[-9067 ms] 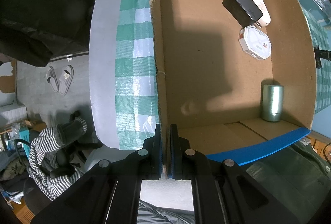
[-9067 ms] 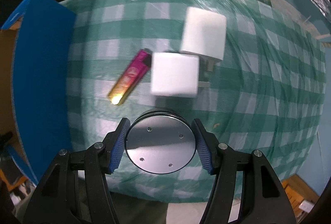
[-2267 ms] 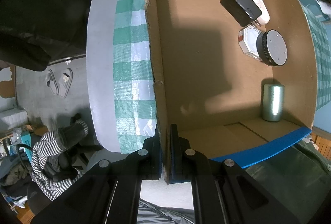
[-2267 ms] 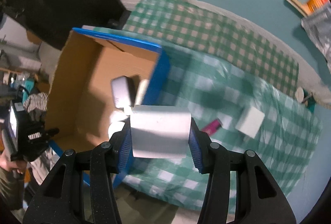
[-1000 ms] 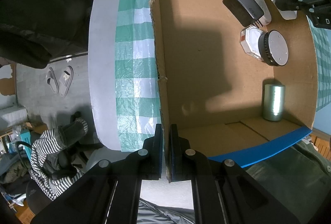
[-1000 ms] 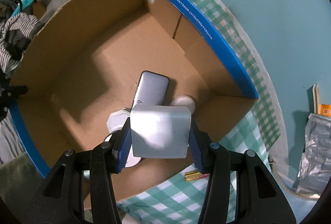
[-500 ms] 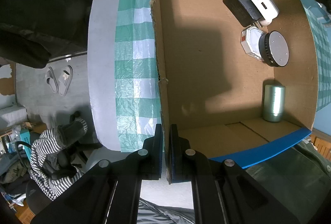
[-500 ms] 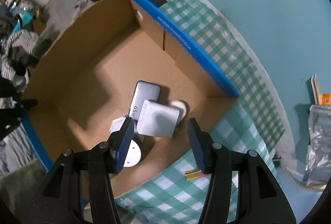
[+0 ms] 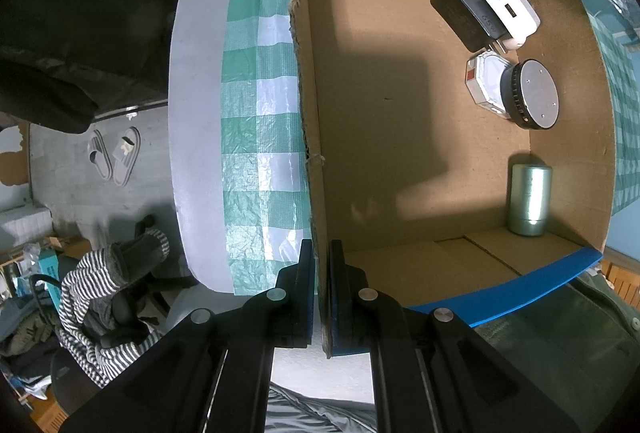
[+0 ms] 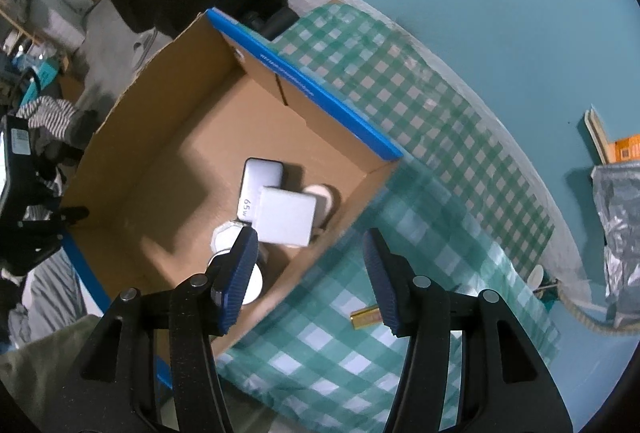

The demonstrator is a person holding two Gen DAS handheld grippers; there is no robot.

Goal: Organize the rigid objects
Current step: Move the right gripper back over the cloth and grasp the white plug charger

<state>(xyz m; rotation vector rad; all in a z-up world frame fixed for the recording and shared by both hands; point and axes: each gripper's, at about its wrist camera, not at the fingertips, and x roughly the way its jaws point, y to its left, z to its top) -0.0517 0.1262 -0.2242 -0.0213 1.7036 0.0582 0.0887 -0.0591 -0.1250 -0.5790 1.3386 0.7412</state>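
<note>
Around the box [image 9: 440, 153]: green check cloth [image 9: 260, 137] on the table, sandals [image 9: 114, 155] on the floor off the table's edge, striped clothing [image 9: 104, 273] lower left. In the right wrist view a foil bag [image 10: 616, 217] sits by the teal wall, and a pink-gold lighter [image 10: 366, 317] lies on the cloth, partly hidden behind my right finger.

Left gripper [image 9: 322, 289] is clenched on the box's near wall, one finger outside, one inside. The wall's torn upper edge runs straight away from the grip.

Right gripper [image 10: 308, 269] hangs above the box's corner, jaws spread wide, nothing between them. The white charger [image 10: 286, 215] lies on the box floor beyond the left fingertip, apart from it. It rests partly on the black adapter [image 9: 466, 11] marked 65W and covers most of a white oval case [image 10: 320, 201]. Just beside these: an octagonal clear box [image 9: 486, 83] with a round black disc [image 9: 534, 93] leaning on it. A metal cylinder [image 9: 528, 199] stands apart near the blue-edged wall.

The box floor toward the left gripper's side is bare cardboard, in shadow. Blue rims [image 10: 320, 93] bound two sides.
</note>
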